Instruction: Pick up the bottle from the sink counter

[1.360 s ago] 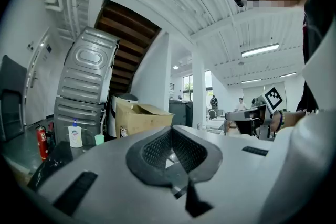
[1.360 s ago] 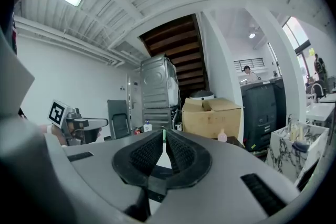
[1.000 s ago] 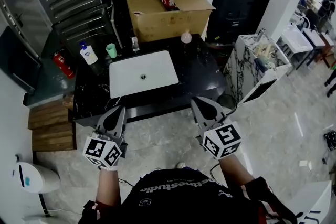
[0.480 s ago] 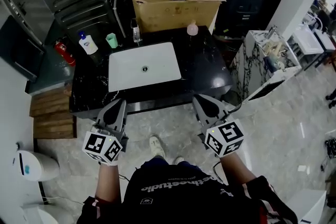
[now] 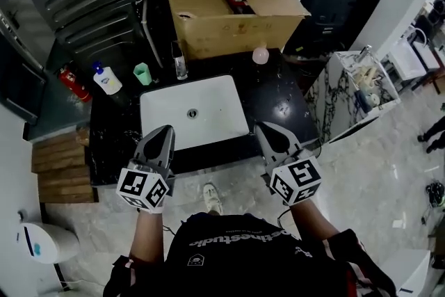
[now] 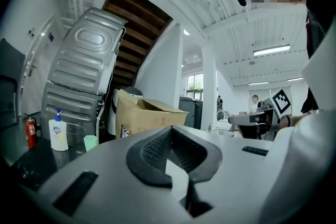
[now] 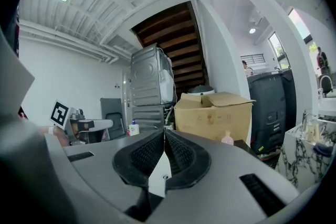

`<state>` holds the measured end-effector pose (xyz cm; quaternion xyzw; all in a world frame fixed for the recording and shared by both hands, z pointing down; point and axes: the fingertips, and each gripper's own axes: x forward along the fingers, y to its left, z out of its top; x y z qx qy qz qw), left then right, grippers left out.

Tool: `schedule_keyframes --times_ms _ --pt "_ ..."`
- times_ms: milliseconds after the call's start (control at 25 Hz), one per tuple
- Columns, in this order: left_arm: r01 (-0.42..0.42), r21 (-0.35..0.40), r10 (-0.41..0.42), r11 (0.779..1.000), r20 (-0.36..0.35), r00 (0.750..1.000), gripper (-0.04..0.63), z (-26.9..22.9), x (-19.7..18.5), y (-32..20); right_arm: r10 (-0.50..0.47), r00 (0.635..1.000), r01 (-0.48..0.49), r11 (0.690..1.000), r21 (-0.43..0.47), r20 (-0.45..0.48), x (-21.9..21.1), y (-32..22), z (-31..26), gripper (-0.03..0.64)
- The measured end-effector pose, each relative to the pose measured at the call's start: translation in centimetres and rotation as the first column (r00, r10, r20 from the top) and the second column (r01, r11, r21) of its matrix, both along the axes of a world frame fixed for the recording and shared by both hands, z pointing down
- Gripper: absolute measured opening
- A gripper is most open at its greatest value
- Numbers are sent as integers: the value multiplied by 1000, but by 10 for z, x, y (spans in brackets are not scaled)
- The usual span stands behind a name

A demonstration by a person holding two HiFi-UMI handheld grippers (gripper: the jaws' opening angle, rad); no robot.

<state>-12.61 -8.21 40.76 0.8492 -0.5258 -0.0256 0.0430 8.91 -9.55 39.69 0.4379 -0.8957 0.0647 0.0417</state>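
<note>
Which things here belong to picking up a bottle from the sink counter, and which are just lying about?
Job: pump bottle or pink bottle (either may be meant), sink counter, left tongs, right tongs.
Lying about: green cup, cardboard box, fire extinguisher.

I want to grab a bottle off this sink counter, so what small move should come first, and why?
Probably open the right gripper and start reaching forward to the pink bottle. Its jaws are shut and empty at the front edge of the counter, while that bottle stands at the back right, past the sink.
</note>
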Motion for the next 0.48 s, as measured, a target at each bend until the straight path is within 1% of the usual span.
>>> schedule_keyframes --times_ms 160,320,480 --pt "-20 -6 20 1000 -8 1000 14 4 -20 -55 60 998 -60 998 33 22 -26 -54 -10 43" --pt "-43 -15 43 999 -14 999 14 11 -38 -98 104 995 -104 993 54 11 -46 -93 -13 43" --pt "-59 -34 58 998 -40 998 14 21 -40 -134 140 990 -139 989 51 -17 -45 -125 -7 43"
